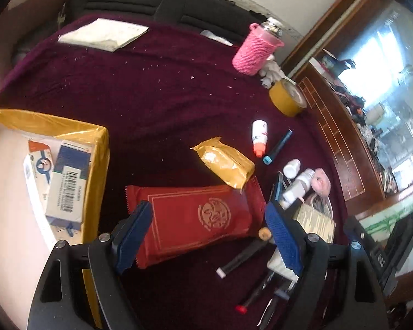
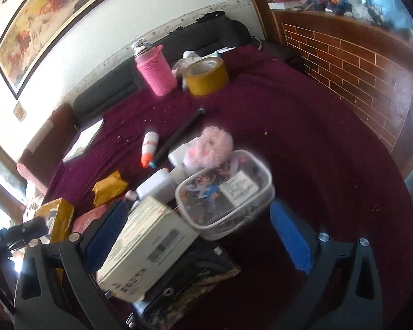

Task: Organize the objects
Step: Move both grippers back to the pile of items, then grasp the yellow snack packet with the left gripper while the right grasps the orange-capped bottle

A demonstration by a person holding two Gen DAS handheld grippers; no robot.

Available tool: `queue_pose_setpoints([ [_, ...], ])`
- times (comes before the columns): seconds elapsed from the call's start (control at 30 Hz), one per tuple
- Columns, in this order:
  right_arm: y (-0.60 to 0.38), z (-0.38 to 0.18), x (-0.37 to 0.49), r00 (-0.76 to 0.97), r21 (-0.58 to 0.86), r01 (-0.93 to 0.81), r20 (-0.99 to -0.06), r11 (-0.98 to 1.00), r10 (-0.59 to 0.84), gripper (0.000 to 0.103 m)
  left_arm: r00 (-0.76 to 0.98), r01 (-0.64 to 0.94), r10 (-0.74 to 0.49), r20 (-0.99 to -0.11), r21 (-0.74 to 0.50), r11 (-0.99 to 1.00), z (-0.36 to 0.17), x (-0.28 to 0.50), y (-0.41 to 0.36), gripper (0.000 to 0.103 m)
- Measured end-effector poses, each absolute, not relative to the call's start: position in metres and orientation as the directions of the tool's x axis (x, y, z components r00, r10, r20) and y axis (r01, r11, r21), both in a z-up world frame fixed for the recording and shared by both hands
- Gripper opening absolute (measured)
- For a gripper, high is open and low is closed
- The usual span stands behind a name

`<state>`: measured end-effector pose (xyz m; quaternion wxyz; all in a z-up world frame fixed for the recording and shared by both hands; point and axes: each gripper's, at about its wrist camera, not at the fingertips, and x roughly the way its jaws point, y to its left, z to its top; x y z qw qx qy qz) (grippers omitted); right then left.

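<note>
Left gripper [image 1: 209, 236] spread wide above red packet [image 1: 195, 220] at lower centre, nothing pinched, yellow box [image 1: 96, 148] at left, right gripper [image 2: 201, 236] spread over white carton [image 2: 148, 244] and clear pouch [image 2: 225, 192], maroon-covered desk [image 1: 157, 96].

The right gripper [image 2: 198, 236] stood wide open above a white carton [image 2: 148, 247] and a clear plastic tub [image 2: 225, 192] on the maroon cloth [image 2: 316, 143]. A pink fluffy item [image 2: 212, 145], perhaps a toy, lay behind the tub.

Red packet [image 1: 195, 220] lies flat beside gold box [image 1: 96, 165].
</note>
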<state>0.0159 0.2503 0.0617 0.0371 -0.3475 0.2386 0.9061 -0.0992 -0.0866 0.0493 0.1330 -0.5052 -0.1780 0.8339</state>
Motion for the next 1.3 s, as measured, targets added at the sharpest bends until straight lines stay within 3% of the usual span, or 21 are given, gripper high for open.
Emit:
queue_pose_setpoints([
  [0.13,0.263,0.057,0.013,-0.784,0.447,-0.239,-0.613,-0.862,-0.100,0.103,-0.380,0.081,0.401,-0.834,-0.462,-0.883,0.021,-0.140,-0.066,0.079],
  [0.37,0.275,0.037,0.012,-0.771,0.498,-0.279,-0.626,-0.821,-0.117,0.103,-0.388,0.062,0.260,-0.884,-0.307,-0.950,0.005,-0.178,-0.013,0.078],
  [0.43,0.274,0.038,0.014,-0.772,0.486,-0.281,-0.627,-0.827,-0.106,0.103,-0.402,-0.010,0.234,-0.885,-0.251,-0.968,0.006,-0.174,0.004,0.063],
  [0.47,0.273,0.038,0.014,-0.770,0.479,-0.283,-0.630,-0.831,-0.100,0.103,-0.409,-0.038,0.236,-0.881,-0.242,-0.970,0.007,-0.170,0.009,0.049],
  [0.7,0.264,0.041,0.016,-0.749,0.424,-0.302,-0.660,-0.854,-0.063,0.103,-0.462,-0.113,0.409,-0.787,-0.406,-0.907,0.050,-0.125,-0.020,0.048],
  [0.9,0.236,0.109,-0.012,-0.712,0.427,-0.154,-0.673,-0.891,-0.199,0.103,-0.524,-0.199,0.510,-0.682,-0.484,-0.852,0.095,-0.073,-0.079,0.048],
  [1.03,0.193,0.126,-0.094,-0.582,0.294,-0.109,-0.793,-0.949,-0.179,0.103,-0.583,-0.210,0.493,-0.646,-0.466,-0.859,0.110,-0.039,-0.125,0.048],
  [1.2,0.147,0.083,-0.189,-0.384,0.135,-0.134,-0.920,-0.982,-0.074,0.079,-0.692,-0.190,0.365,-0.622,-0.330,-0.925,0.122,0.006,-0.185,0.048],
  [1.3,0.139,0.058,-0.218,-0.313,0.033,-0.188,-0.949,-0.982,0.028,0.071,-0.729,-0.171,0.314,-0.608,-0.283,-0.944,0.130,0.024,-0.226,0.049],
])
